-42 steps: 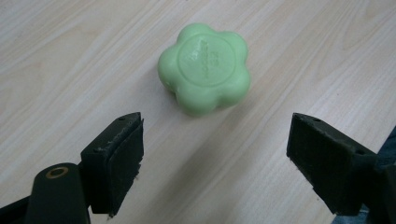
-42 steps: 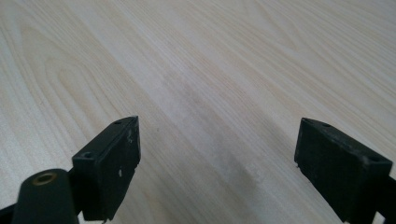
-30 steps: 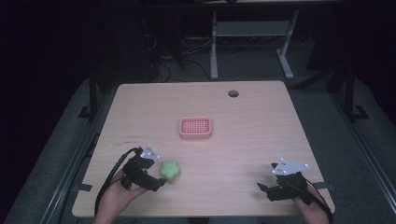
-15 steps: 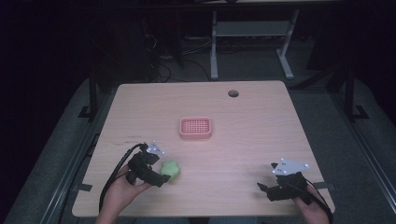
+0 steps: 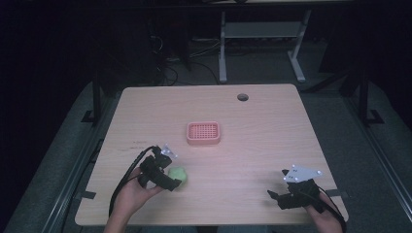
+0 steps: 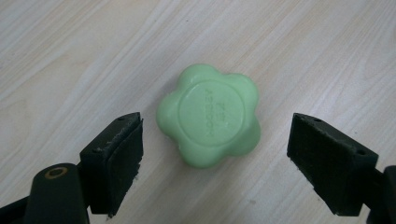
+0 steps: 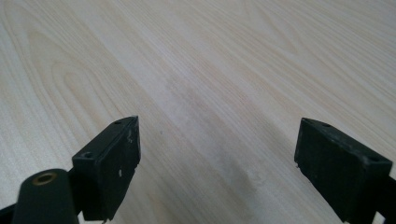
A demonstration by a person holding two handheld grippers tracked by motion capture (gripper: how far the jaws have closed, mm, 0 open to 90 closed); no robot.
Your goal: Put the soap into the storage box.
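A: Soap position relative to left gripper?

B: Green flower-shaped bar, flat on the surface, dead centre between wide-open jaws, untouched. No long axis. Right gripper open too, empty, well apart.

You are looking at one piece of lettering: raised characters are showing on the round middle panel of the green flower-shaped soap in the left gripper view. They are running sideways in two short lines, the same colour as the soap, and are too faint to be read with any certainty. Nothing readable is showing on the pink tray, on the surface, or on your tongs in any view.
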